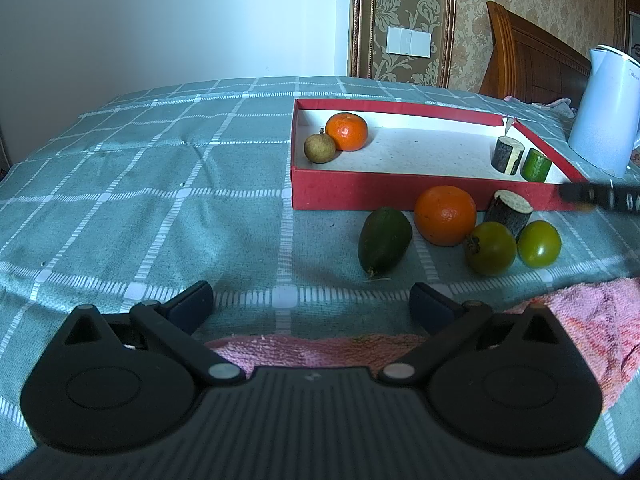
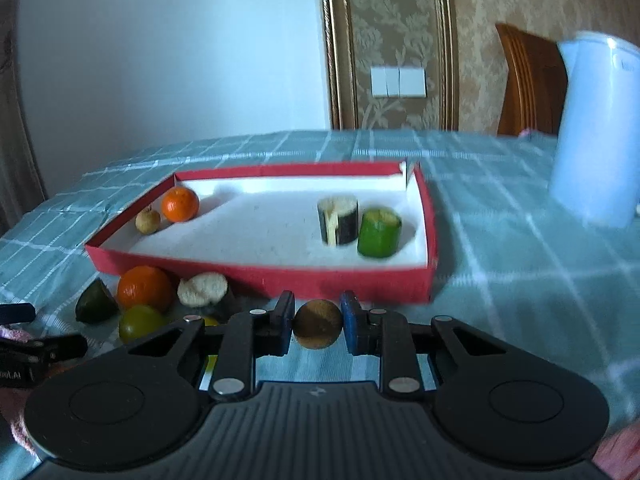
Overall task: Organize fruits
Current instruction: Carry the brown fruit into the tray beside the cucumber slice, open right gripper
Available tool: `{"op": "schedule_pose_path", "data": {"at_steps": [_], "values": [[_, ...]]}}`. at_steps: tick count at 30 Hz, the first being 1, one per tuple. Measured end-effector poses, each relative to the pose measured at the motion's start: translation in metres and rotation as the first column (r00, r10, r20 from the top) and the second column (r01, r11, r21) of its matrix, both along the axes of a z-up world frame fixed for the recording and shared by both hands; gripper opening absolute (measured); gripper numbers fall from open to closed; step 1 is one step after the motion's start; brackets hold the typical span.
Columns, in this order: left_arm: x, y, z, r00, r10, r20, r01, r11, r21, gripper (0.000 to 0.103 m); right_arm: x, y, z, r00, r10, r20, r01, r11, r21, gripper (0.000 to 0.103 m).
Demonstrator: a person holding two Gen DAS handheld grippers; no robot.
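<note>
A red box [image 1: 400,194] [image 2: 264,278] holds a small orange [image 1: 347,131] [image 2: 180,204], a brown round fruit [image 1: 319,148] [image 2: 148,221], a dark cut piece [image 1: 508,156] [image 2: 339,220] and a green cut piece [image 1: 536,165] [image 2: 378,232]. In front of it lie a dark green fruit [image 1: 385,238] [image 2: 96,302], a big orange [image 1: 445,215] [image 2: 145,287], a dark cut piece [image 1: 509,212] [image 2: 204,289] and two green round fruits [image 1: 491,249] [image 1: 539,243]. My left gripper [image 1: 312,306] is open and empty. My right gripper [image 2: 318,322] is shut on a brown round fruit [image 2: 318,324] just before the box.
A white kettle [image 1: 606,112] [image 2: 596,128] stands right of the box. A pink towel [image 1: 580,328] lies at the front right of the checked green cloth [image 1: 160,200]. A wooden headboard [image 1: 528,60] and wall are behind.
</note>
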State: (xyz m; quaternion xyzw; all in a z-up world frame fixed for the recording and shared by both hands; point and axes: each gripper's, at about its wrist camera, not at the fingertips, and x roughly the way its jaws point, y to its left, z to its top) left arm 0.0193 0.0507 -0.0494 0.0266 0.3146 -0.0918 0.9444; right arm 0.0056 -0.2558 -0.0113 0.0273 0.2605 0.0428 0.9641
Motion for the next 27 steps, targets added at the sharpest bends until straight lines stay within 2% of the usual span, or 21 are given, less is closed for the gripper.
{"op": "schedule_pose_path", "data": {"at_steps": [6,14,27], "values": [[0.000,0.000,0.000,1.000,0.000,0.000,0.000,1.000,0.000,0.103,0.031,0.003,0.014,0.999,-0.020,0.043,0.023,0.998,-0.058,0.025],[0.000,0.000,0.000,1.000,0.000,0.000,0.000,1.000,0.000,0.103,0.077,0.007,0.002,0.999,-0.034,-0.018,0.032,0.994,-0.107,0.025],[0.000,0.000,0.000,1.000,0.000,0.000,0.000,1.000,0.000,0.103,0.099,0.011,-0.011,0.997,-0.040,-0.060,0.032,0.992,-0.118,0.025]]}}
